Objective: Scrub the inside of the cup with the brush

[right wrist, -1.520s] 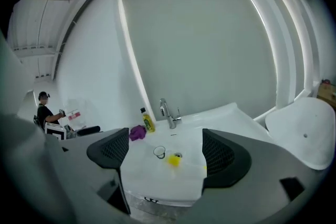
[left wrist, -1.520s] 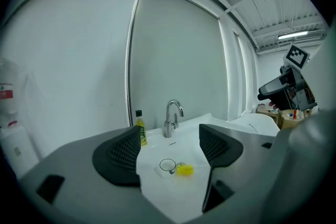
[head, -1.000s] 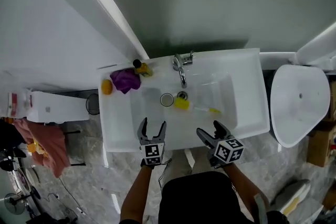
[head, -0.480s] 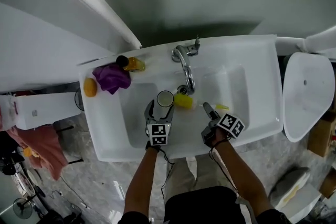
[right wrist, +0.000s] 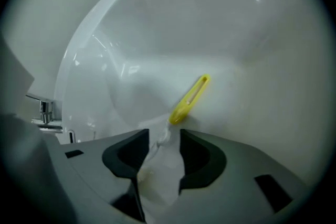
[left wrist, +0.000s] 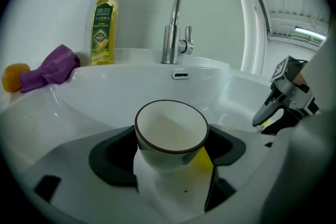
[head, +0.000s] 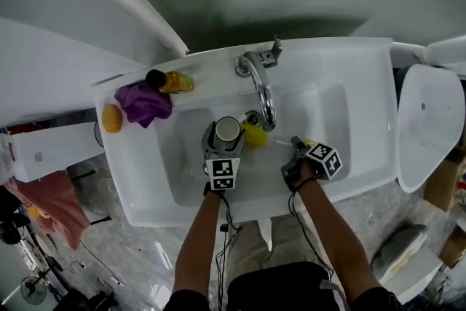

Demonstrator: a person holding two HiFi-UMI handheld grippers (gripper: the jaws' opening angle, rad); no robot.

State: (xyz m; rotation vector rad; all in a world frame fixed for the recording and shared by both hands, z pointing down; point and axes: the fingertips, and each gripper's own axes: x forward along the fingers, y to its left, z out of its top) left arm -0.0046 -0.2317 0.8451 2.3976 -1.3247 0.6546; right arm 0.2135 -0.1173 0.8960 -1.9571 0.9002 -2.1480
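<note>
The cup point(head: 228, 129) sits mouth up in the sink point(head: 357, 76), at 6 o'clock from the tap point(head: 261, 87). The left tool point(left wrist: 169, 149) has just been opening, and its 2 jaws stand wide on either side of the cup. The brush point(right wrist: 189, 98) lies at the cup's 3 o'clock. The right tool point(right wrist: 164, 139) has just been closing and is half open astride the brush handle, not pinching it.

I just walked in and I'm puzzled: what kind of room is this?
Most likely a bathroom: a white washbasin with a chrome tap, and what looks like a toilet right beside it.
</note>
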